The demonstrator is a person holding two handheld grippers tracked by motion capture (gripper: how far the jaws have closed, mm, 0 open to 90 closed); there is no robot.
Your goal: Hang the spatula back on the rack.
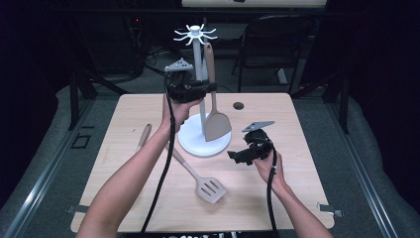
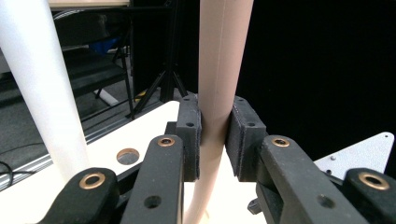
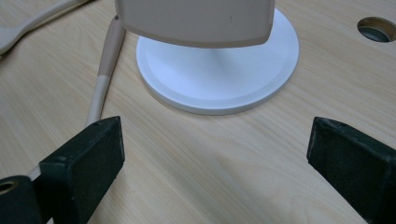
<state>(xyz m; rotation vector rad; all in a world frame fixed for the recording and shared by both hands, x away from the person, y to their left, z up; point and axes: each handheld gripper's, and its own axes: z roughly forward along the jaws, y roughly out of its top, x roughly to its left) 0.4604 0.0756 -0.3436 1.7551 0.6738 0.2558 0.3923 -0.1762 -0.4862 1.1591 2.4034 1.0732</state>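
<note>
Nearest you, the slotted spatula (image 1: 205, 184) lies unhung on the table (image 1: 257, 198); your right gripper (image 1: 236, 156) gapes empty. Farther off, your left gripper (image 1: 190, 90) clamps the solid spatula's handle (image 2: 217, 93) beside the white stand (image 1: 199, 74), hook not yet reached.

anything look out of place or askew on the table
Two utensils lie loose on the wooden table rather than on the white rack: a beige slotted spatula and a wooden-handled utensil. Nothing looks spilled or damaged.
</note>
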